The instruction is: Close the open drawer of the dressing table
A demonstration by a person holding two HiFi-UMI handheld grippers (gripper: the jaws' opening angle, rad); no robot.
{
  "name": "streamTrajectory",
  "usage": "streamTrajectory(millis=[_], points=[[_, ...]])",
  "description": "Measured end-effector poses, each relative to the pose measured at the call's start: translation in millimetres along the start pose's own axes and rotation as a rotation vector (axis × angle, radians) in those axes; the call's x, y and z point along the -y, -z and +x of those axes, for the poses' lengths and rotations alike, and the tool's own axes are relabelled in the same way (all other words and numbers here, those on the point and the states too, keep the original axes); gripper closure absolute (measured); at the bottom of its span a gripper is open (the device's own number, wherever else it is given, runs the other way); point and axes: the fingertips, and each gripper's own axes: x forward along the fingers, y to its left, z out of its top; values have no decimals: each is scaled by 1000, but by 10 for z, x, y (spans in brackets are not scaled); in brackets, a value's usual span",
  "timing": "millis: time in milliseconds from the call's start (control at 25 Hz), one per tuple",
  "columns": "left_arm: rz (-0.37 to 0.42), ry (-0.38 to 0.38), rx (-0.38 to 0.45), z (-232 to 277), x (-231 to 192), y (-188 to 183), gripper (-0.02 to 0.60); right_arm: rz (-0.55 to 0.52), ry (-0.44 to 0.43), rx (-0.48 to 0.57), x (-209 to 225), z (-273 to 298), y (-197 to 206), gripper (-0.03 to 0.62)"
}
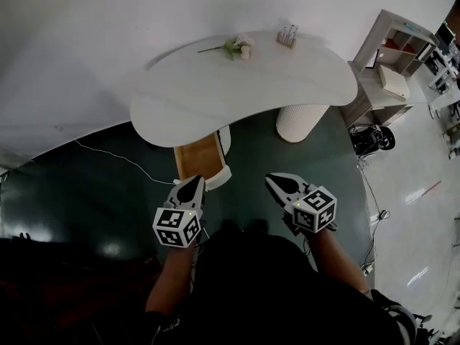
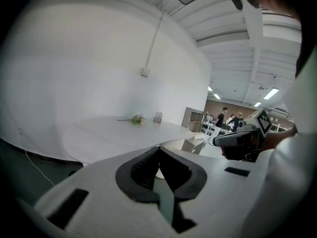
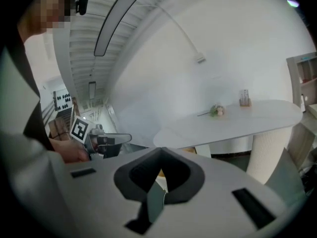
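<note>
The white table stands by the wall. Its drawer is open and sticks out from under the top toward 6 o'clock, with a brown wood inside. The left gripper is just beside the drawer's white front, at the 6 o'clock end. I cannot tell if it touches. Its fingers are pressed together with nothing between them. The right gripper is at 3 o'clock from the left one, away from the drawer. Its fingers are pressed together too. A flower lies on the table at 12 o'clock.
</note>
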Motion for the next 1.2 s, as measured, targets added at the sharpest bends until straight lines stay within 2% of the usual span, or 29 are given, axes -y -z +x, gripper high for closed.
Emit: streamTrajectory(millis=[80,240,480,640,720,880,1200], points=[[-12,6,4,31,-85,-7,580,-15,-10,-22,-52,104,-16,588],[-94,20,9,75,-302,14,580,-24,-9,-77,-111,411,18,588],[-98,45,-42,124,-476,210,580,-31,-38,-131,-300,785,25,588],[-109,17,-73,108,-493,437,580,-19,-76,-168,-269,827,197,588],[-132,-20,-84,96,-511,567,580,-3,-94,-200,-199,842,340,588],[-226,-91,-105,151,-603,880,580,3,-123,-253,4,990,607,588],[-243,-98,-216,478,-711,1721,580,10,-167,-342,275,1360,1302,588]])
